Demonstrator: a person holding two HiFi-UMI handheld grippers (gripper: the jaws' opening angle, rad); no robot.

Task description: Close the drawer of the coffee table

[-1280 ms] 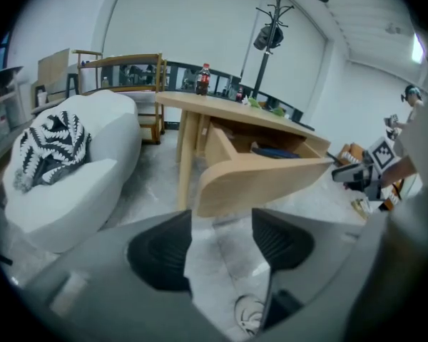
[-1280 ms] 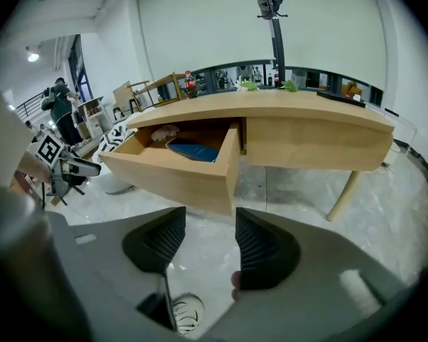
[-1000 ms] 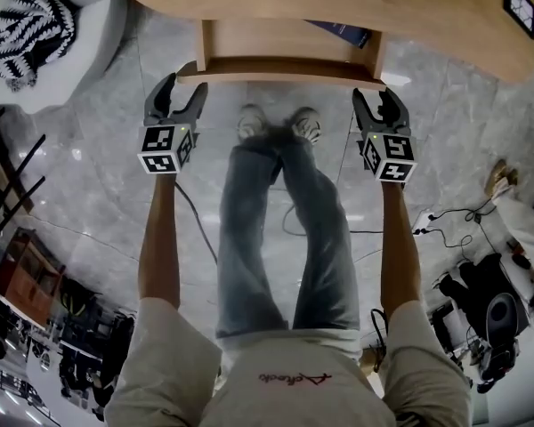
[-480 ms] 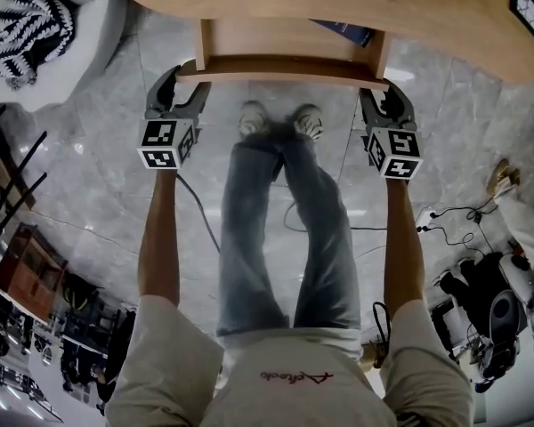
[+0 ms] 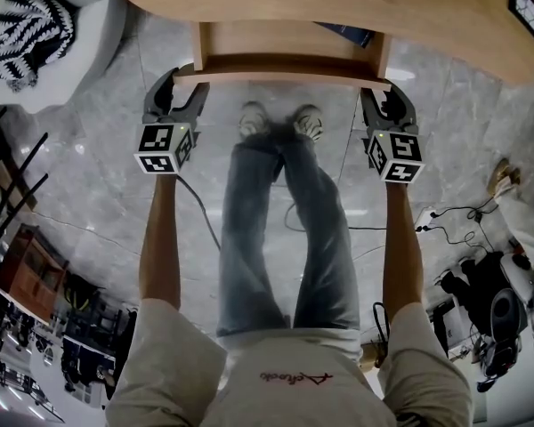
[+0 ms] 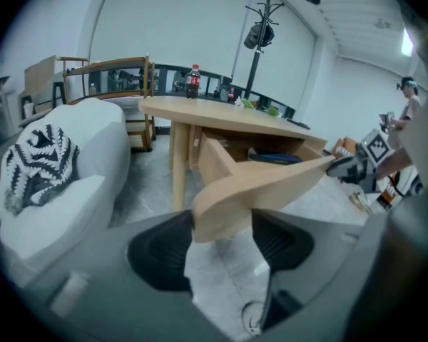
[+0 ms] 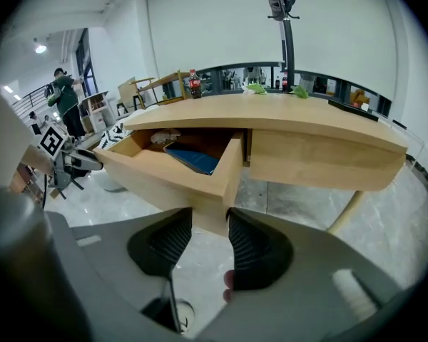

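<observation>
Left hand-held gripper (image 5: 176,85) and right hand-held gripper (image 5: 388,96) are now on the drawer (image 5: 280,66) front corners. Right jaws have just closed onto it.

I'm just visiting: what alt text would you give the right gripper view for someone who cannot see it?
The right gripper has just closed its jaws on the front corner of an open wooden drawer, which holds a blue book. The drawer belongs to a light wooden coffee table with a cola bottle on top.
</observation>
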